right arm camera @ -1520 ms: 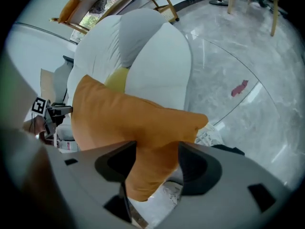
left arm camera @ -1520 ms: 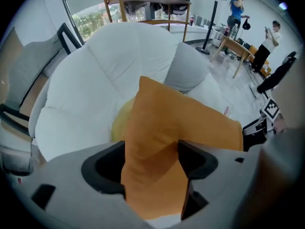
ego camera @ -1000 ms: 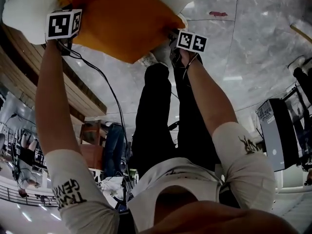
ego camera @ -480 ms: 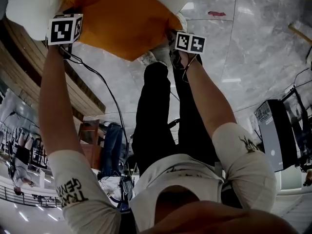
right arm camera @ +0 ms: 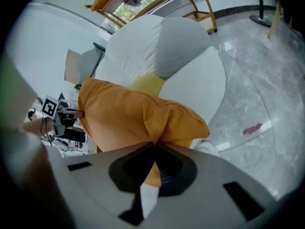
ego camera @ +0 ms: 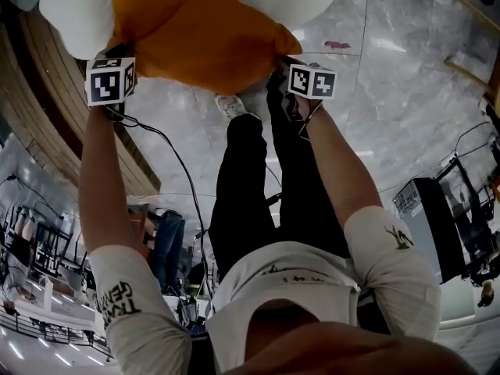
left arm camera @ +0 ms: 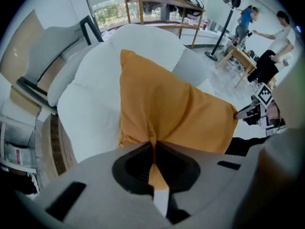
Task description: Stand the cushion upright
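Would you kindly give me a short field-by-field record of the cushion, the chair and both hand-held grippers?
cushion: orange, lying against the armchair, pinched at two near corners
left hand-held gripper: shut on cushion fabric
right hand-held gripper: shut on cushion fabric
armchair: white, padded
floor: pale marble

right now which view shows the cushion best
Left gripper view: the cushion shows most of its orange face there. The right gripper view shows it more foreshortened, and the head view crops its top.
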Tool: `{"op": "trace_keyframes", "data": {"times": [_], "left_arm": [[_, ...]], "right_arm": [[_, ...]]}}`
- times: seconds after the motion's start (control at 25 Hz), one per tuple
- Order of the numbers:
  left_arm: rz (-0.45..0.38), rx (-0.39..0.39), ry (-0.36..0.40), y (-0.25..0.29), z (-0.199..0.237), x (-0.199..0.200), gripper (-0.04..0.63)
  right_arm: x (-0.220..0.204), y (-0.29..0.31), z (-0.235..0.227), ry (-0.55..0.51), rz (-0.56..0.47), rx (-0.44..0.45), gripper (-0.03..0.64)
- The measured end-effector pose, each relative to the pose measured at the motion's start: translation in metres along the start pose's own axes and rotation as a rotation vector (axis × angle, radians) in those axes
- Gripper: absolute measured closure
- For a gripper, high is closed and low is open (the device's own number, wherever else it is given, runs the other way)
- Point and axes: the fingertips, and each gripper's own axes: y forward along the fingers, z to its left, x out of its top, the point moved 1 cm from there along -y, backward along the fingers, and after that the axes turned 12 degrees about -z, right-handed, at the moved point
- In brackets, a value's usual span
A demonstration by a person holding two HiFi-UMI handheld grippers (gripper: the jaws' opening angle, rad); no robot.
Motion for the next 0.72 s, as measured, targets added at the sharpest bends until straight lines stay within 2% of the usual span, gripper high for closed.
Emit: {"op": "trace_keyframes", "data": {"times": [0.28,0.52,0.72], "left_arm": [[-0.187,0.089,-0.201,-0.025,0.029,0.022,0.568],[-0.289,0.174,-0.276,-0.044,0.043,0.054,0.568],[-0.345,0.202,-0.373,-0.047,0.058,0.067,0.568]], "right_arm": [[0.12,-0.007,0.037,-0.228,-0.074,0.032,0.586],[0.226,-0.016,0.078,-0.438,-0.137,0.042,0.586],[0.301,-0.012,0.126,-0.609,-0.182,0.062,0.586]]}}
